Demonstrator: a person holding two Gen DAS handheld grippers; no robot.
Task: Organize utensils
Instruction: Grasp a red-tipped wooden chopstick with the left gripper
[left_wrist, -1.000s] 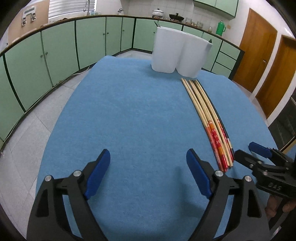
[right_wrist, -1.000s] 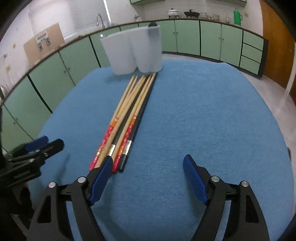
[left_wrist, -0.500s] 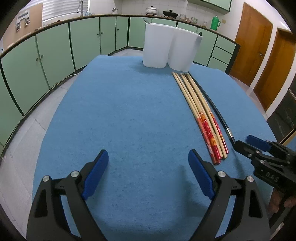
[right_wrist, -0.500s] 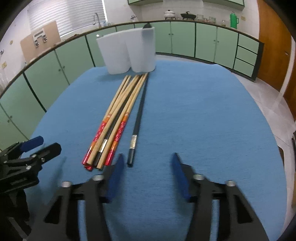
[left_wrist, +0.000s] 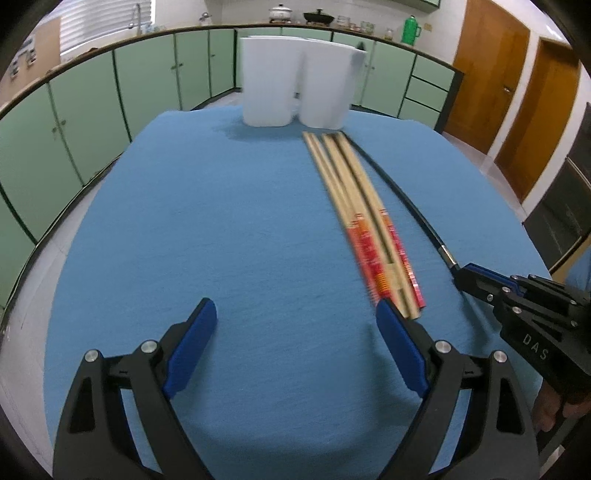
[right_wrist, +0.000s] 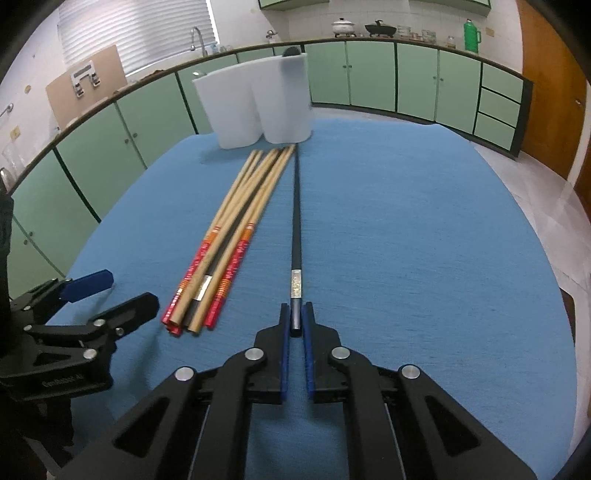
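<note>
My right gripper (right_wrist: 294, 317) is shut on the near end of a black chopstick (right_wrist: 296, 221), which lies on the blue cloth and points at the white double holder (right_wrist: 255, 107). Several wooden chopsticks with red ends (right_wrist: 229, 240) lie bundled just left of it, with another black one among them. My left gripper (left_wrist: 295, 325) is open and empty, low over the cloth left of the wooden chopsticks (left_wrist: 362, 221). In the left wrist view the right gripper (left_wrist: 476, 280) clamps the black chopstick (left_wrist: 406, 199). The holder (left_wrist: 299, 96) stands at the far edge.
The table is covered by a blue cloth (right_wrist: 406, 240). Green kitchen cabinets (right_wrist: 406, 74) run around behind it, and wooden doors (left_wrist: 517, 103) are at the right. The left gripper shows at the left of the right wrist view (right_wrist: 92, 299).
My right gripper has closed from wide open onto the black chopstick's near end. That chopstick now lies apart from the wooden bundle, to its right. The left gripper stayed open and shifted slightly.
</note>
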